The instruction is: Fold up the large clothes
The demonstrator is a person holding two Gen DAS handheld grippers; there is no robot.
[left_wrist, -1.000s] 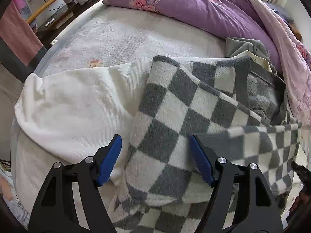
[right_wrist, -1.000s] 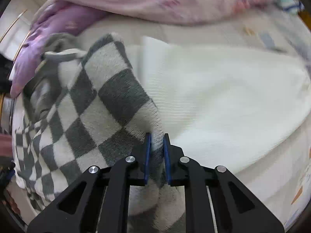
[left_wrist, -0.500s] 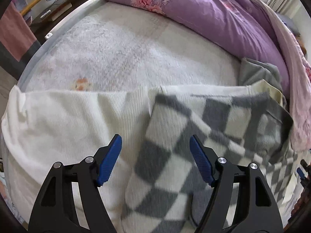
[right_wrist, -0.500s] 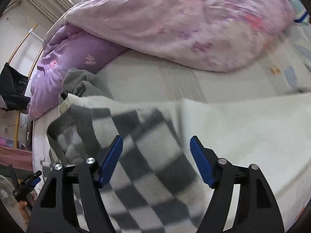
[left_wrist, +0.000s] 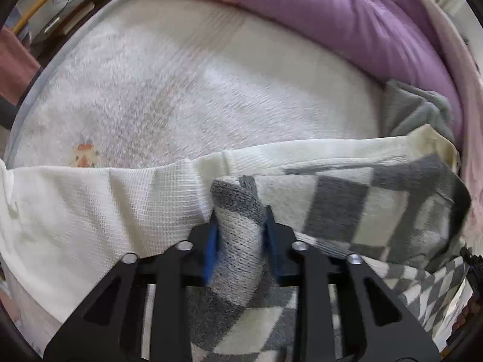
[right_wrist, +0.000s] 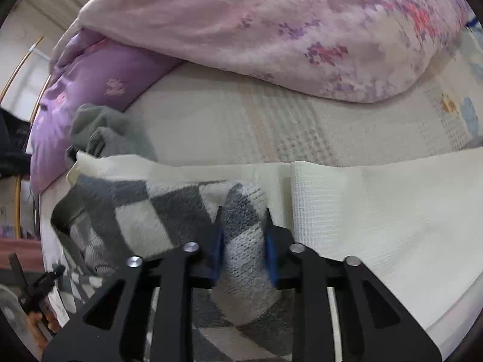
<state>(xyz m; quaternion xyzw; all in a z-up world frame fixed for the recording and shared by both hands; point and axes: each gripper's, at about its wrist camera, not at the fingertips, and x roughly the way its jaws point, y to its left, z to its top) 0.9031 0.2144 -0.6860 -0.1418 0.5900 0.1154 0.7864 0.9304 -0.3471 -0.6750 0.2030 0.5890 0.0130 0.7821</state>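
A grey-and-cream checkered knit garment (left_wrist: 362, 211) lies on a cream ribbed garment (left_wrist: 90, 205) at the near edge of the bed. My left gripper (left_wrist: 240, 235) is shut on a bunched fold of the checkered garment, its blue pads pressing either side. In the right wrist view the same checkered garment (right_wrist: 135, 211) lies on the cream garment (right_wrist: 392, 211), and my right gripper (right_wrist: 243, 238) is shut on another bunched fold of it.
A purple duvet (left_wrist: 332, 15) and a pink floral quilt (right_wrist: 271, 30) are piled at the back of the bed. A grey garment (left_wrist: 413, 108) lies crumpled beside them. The white mattress cover (left_wrist: 181, 75) stretches beyond the clothes. The bed edge curves at the left.
Both grippers were open half a second ago and have now closed on folds of the checkered garment. Both have moved forward over it.
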